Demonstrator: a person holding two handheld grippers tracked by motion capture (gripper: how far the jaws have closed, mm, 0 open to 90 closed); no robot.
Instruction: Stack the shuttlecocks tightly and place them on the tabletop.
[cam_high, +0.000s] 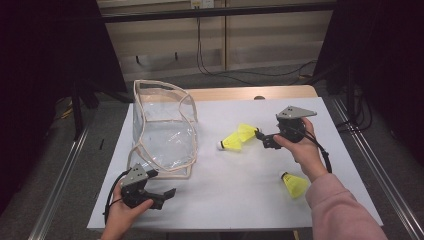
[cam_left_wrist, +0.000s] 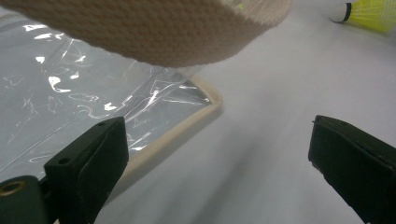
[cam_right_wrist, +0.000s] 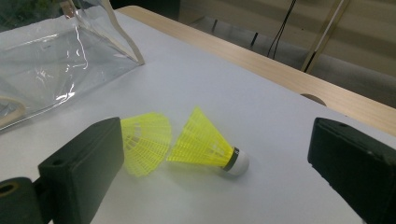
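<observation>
Overhead, I hold tongs in each hand above a white tabletop (cam_high: 240, 185). My left tongs (cam_high: 169, 192) hover near the front corner of a clear plastic bag (cam_high: 162, 125) with beige trim, jaws apart and empty. My right tongs (cam_high: 261, 136) point at two yellow shuttlecocks (cam_high: 239, 137) lying together mid-table, well apart from the bag. A third shuttlecock (cam_high: 295, 185) lies near my right sleeve.

From the left gripper view, the jaws stand wide with nothing between them; the bag's trimmed edge (cam_left_wrist: 187, 126) lies just beyond the left jaw, and a beige strap (cam_left_wrist: 154, 32) hangs across the top.

From the right gripper view, the jaws are wide and empty. One shuttlecock (cam_right_wrist: 208, 142) lies on its side, white cork toward the right jaw; the other's skirt (cam_right_wrist: 144, 142) sits just beside the left jaw.

Closing here could, I think, catch both skirts at once or crush the mesh. The bag's walls look floppy and may sag shut if the left tongs do not steady the rim.
</observation>
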